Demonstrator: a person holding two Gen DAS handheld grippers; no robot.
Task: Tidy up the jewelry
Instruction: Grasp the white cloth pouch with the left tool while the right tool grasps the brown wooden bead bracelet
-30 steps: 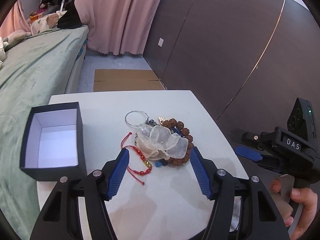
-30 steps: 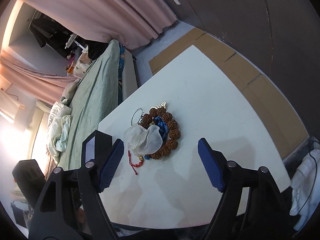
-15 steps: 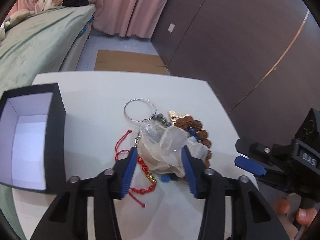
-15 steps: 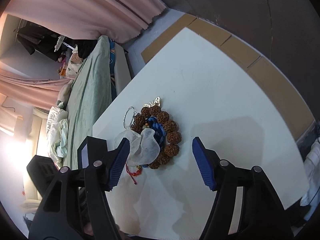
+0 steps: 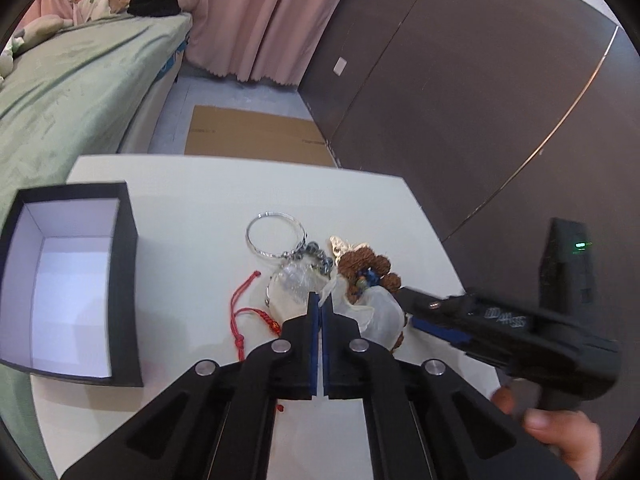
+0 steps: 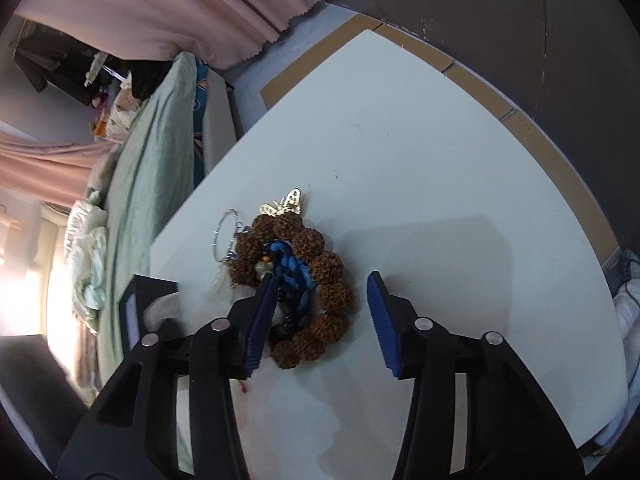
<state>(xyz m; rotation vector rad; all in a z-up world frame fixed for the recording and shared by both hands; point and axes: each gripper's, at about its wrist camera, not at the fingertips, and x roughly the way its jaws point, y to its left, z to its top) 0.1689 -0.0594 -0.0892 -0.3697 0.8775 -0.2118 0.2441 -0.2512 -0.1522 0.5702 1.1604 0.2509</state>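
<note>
A jewelry pile lies on the white table: a silver ring, a red cord bracelet, a brown bead bracelet, a blue cord, a gold butterfly and a sheer white pouch. My left gripper is shut on the pouch's edge. My right gripper is open, its jaws on either side of the brown bead bracelet; it also shows in the left wrist view. An open black box with a white inside stands left of the pile.
A green bed runs along the table's left side. Pink curtains and a dark wall stand behind. Cardboard lies on the floor beyond the table's far edge.
My left gripper closed from wide open onto the pouch. My right gripper moved in over the bead bracelet, still open.
</note>
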